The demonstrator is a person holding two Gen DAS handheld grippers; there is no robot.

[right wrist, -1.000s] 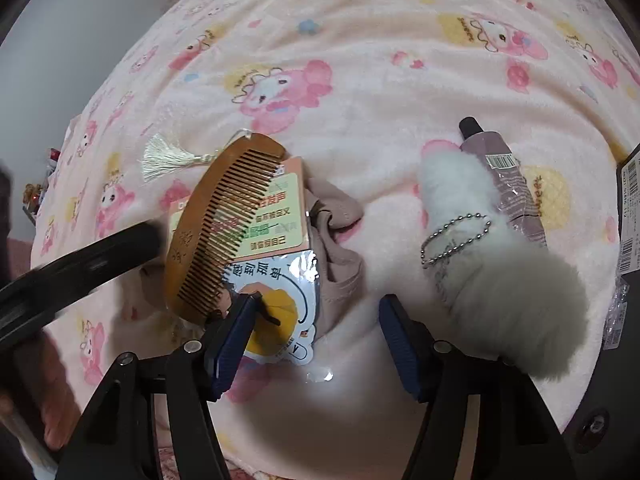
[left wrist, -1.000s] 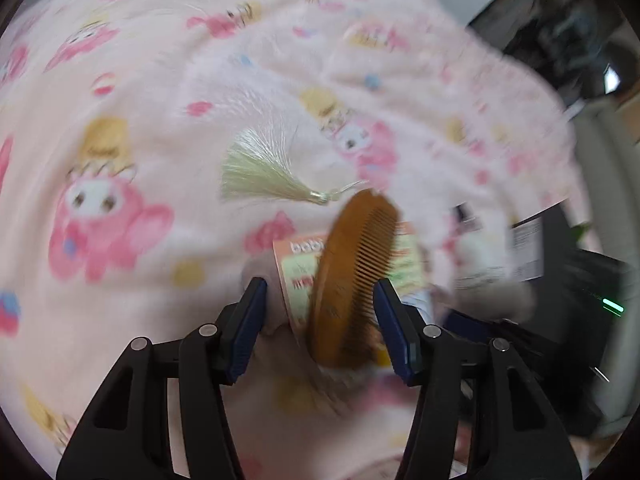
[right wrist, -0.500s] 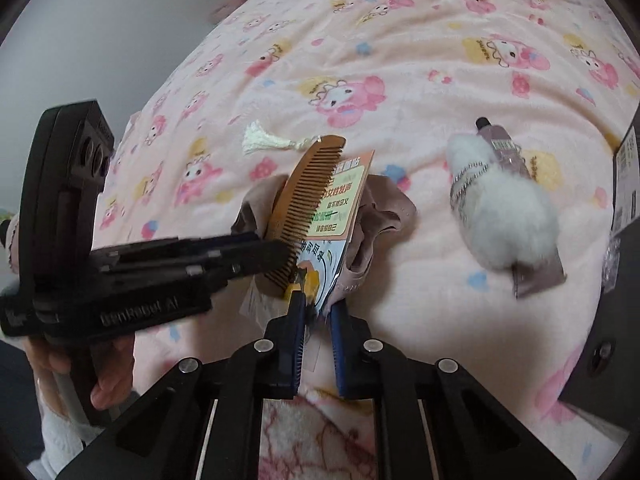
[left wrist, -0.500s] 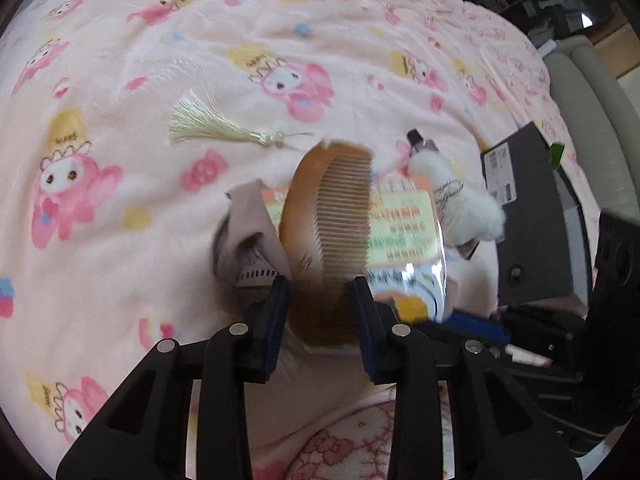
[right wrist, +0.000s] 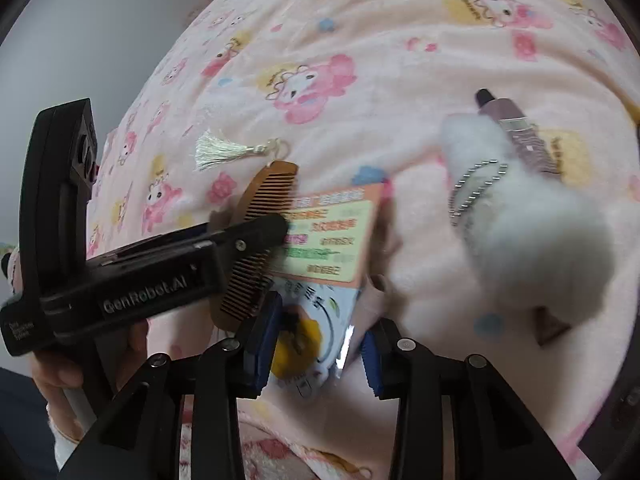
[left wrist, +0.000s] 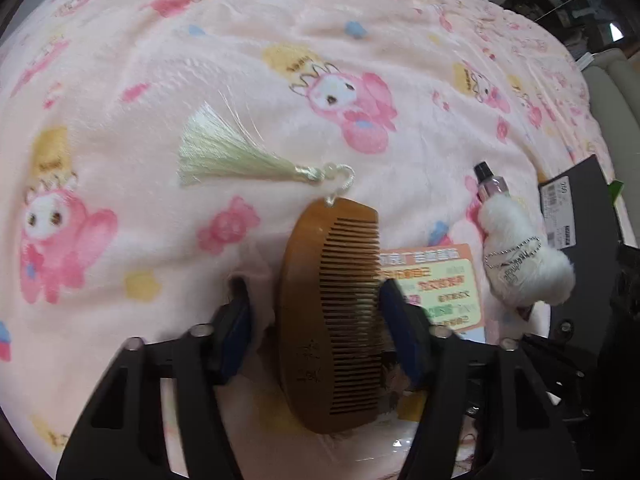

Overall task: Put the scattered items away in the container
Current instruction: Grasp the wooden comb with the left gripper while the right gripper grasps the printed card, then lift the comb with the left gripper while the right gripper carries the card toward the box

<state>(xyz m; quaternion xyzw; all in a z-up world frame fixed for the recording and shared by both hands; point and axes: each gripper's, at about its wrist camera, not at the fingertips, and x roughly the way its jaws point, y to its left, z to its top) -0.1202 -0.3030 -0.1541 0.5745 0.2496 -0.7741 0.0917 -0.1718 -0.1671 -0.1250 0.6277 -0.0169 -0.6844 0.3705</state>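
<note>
1. Left tool (left wrist: 316, 312): jaws opening. The wooden comb (left wrist: 332, 312) lies between them; the right pad sits at the tooth edge, the left pad stands clear of the spine. Released, no grip.
2. Right tool (right wrist: 316, 344): jaws opening around the near end of the printed sachet (right wrist: 320, 264). Pads look apart from the foil, but blur makes contact hard to judge. Recorded as released.
3. Location: the comb rests on the sachet, which lies on a crumpled beige cloth (right wrist: 380, 284), all on a bed covered by the pink cartoon blanket (left wrist: 200, 60). The comb's pale green tassel (left wrist: 224, 156) trails away across the blanket.
4. Handling, comb (judgement): rigid, light, smooth finish, so possibly slippery. Best taken across the solid spine, not the teeth, which look thin and could snap. The loose tassel will dangle and may snag.
5. Handling, sachet (judgement): thin, flexible, glossy. An edge pinch is needed, and it will flop once lifted. It cannot come free cleanly while the comb lies on it.
6. Other items: white fluffy charm (right wrist: 532, 232) with a bead chain lies over a mauve tube (right wrist: 520, 136), well apart from the comb pile. Charm soft and compressible; tube probably squeezable.
7. Container: a dark box (left wrist: 576, 216) sits at the bed's right edge in the left wrist view. Its inside is not visible, so contents cannot be told.
</note>
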